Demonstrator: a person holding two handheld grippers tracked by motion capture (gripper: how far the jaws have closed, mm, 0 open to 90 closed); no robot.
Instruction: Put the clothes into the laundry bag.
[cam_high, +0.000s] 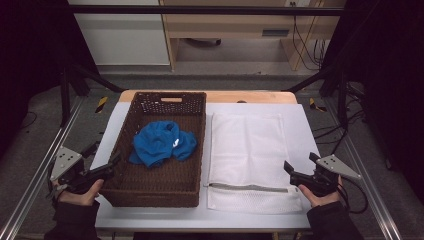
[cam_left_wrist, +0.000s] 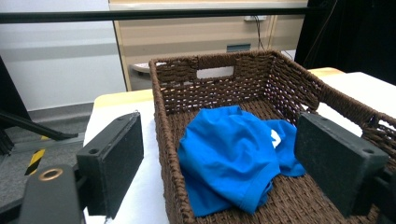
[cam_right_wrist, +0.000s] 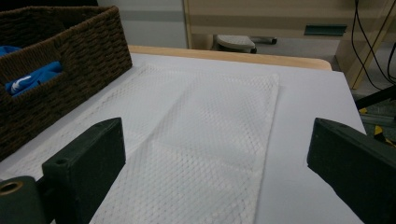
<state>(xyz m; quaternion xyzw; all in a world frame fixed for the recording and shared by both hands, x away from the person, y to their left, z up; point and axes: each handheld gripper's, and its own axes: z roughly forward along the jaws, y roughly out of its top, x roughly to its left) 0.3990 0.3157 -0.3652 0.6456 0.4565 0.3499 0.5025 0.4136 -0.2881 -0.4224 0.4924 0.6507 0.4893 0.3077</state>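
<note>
**Both grippers wait at the near edge, basket and mesh bag side by side**

The white table (cam_high: 300, 130) carries two big things. On its left half stands a brown wicker basket (cam_high: 160, 175), its long side running away from the person, a handle slot cut in the far wall. Just right of it, edges almost touching, a white mesh bag (cam_high: 247, 150) lies flat, also lengthwise front to back, with its zipper (cam_high: 247, 187) running crosswise near the person's end.

Inside the basket a blue shirt (cam_high: 162, 142) sits crumpled in a heap near the middle, a small white mark showing on it; bunched as it is, I cannot tell which way it points. The basket's walls stand all around it, open only from above.

The left gripper (cam_high: 116, 161) hovers at the basket's near left corner, jaws spread wide and holding nothing, one jaw outside the wall, the other over the inside. The right gripper (cam_high: 289, 169) hangs by the bag's near right corner, jaws likewise apart and empty.
</note>
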